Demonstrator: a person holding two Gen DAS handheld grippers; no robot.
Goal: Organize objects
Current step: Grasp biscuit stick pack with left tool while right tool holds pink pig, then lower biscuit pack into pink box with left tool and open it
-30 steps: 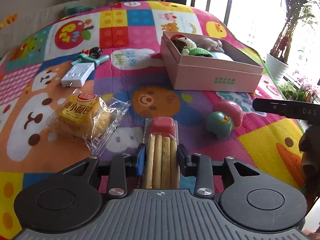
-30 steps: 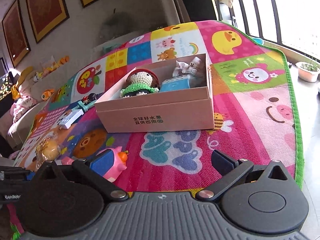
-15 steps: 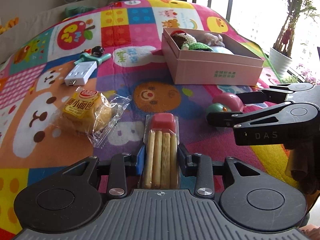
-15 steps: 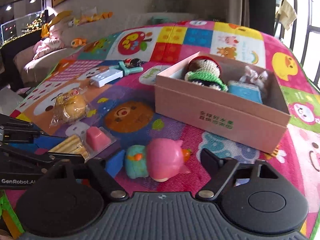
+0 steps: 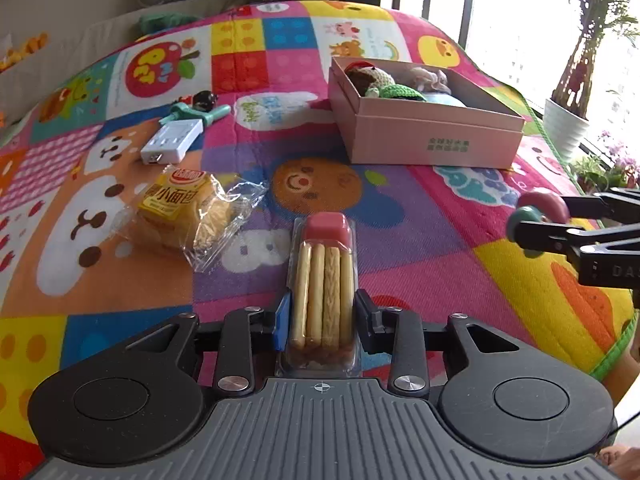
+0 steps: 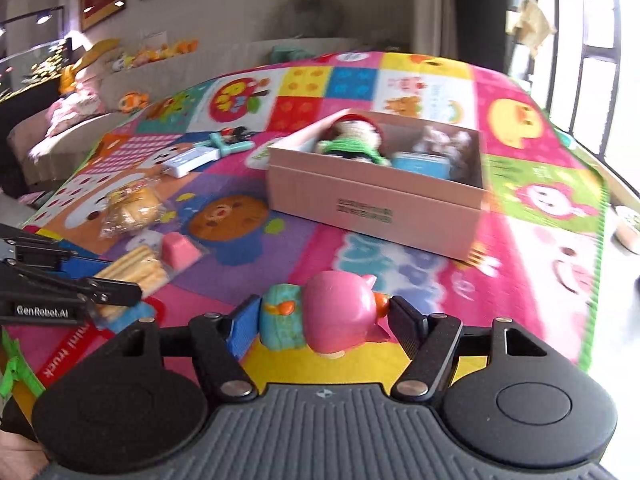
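My left gripper (image 5: 322,316) is shut on a clear pack of biscuit sticks (image 5: 323,268) with a pink dip cup at its far end, held just over the colourful play mat (image 5: 420,264). The jaws of my right gripper (image 6: 322,314) are closing, and their pads press on a pink pig toy (image 6: 340,316) with a teal body, one pad on the teal end and one on the orange snout. In the left wrist view the pig toy (image 5: 540,206) sits between the right fingers at the far right. An open pink box (image 6: 372,204) lies beyond, holding a crochet doll (image 6: 352,140) and other small toys.
A wrapped bread bun (image 5: 180,208), a white power adapter (image 5: 170,146) and a teal toy (image 5: 200,114) lie on the left of the mat. A potted plant (image 5: 564,128) stands past the mat's green right edge. Sofas with plush toys line the back.
My right gripper swung over the pig toy, narrowed its jaws around it and carried it rightward in the left wrist view. The left gripper kept still with the biscuit pack.
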